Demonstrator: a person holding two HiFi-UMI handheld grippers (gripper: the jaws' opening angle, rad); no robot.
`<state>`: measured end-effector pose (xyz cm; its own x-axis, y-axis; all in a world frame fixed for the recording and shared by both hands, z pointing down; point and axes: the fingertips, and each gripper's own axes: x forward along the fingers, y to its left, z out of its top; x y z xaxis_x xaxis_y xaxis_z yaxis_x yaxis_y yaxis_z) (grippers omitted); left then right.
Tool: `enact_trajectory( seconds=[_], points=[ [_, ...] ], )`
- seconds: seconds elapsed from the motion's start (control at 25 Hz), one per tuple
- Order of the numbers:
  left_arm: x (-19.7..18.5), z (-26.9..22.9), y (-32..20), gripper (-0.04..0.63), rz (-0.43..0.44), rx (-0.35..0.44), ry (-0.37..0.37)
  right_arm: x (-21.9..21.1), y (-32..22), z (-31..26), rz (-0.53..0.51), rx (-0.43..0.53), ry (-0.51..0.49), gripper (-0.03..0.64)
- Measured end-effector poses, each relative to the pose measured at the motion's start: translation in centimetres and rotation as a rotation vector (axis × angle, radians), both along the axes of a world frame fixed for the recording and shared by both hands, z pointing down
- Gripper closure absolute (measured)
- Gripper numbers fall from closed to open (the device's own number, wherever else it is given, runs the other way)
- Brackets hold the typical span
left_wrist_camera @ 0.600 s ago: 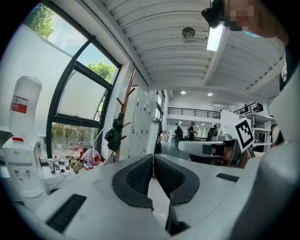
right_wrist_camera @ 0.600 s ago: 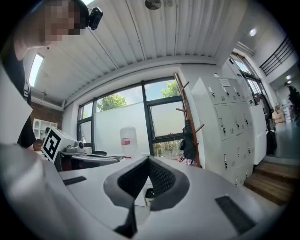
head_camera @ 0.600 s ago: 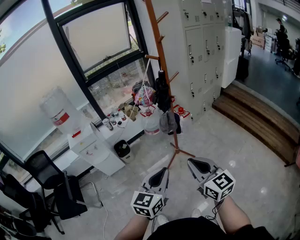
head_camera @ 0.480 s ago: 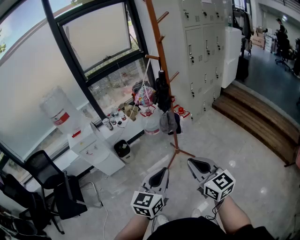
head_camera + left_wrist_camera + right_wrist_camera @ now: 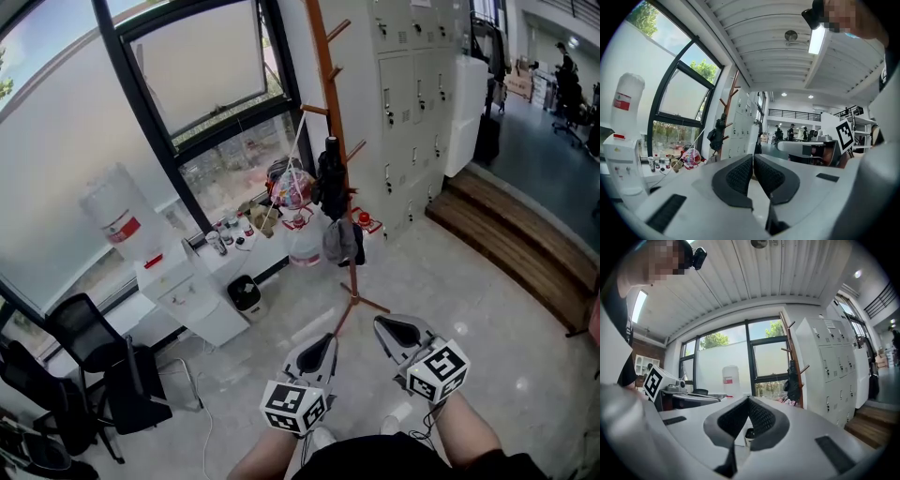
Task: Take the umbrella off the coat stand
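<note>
A black folded umbrella [image 5: 329, 183] hangs upright on the orange-brown coat stand [image 5: 330, 94] in front of the window. Both grippers sit low in the head view, well short of the stand, over the floor. My left gripper [image 5: 325, 340] is shut with nothing between its jaws. My right gripper [image 5: 382, 324] is shut and empty too. In the left gripper view the umbrella [image 5: 718, 136] shows far off, left of the shut left gripper [image 5: 753, 157]. The right gripper view has the umbrella [image 5: 791, 379] on the stand [image 5: 789, 345], right of the shut right gripper [image 5: 747, 399].
A colourful bag [image 5: 292, 187] and a grey bag [image 5: 339, 242] also hang on the stand. A water dispenser [image 5: 192, 300] with its bottle [image 5: 117, 220], a small bin [image 5: 246, 294] and black chairs [image 5: 98, 366] stand left. Grey lockers [image 5: 403, 84] and a wooden step [image 5: 516, 244] lie right.
The head view has shifted a little, so the stand and window sit slightly lower and further right in the picture. Both grippers keep the same place and stay shut.
</note>
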<state>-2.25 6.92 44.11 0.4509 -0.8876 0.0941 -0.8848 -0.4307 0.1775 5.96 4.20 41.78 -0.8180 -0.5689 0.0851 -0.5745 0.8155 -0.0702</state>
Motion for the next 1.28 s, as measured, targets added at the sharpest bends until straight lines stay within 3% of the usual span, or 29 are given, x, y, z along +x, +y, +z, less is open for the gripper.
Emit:
enact_trajectory(
  seconds=[1.28],
  points=[
    [-12.9,1.1,4.1,0.574,-0.010,0.000,0.028,-12.4,3.8,0.9,0.006,-0.009,0.006,0.563]
  ],
)
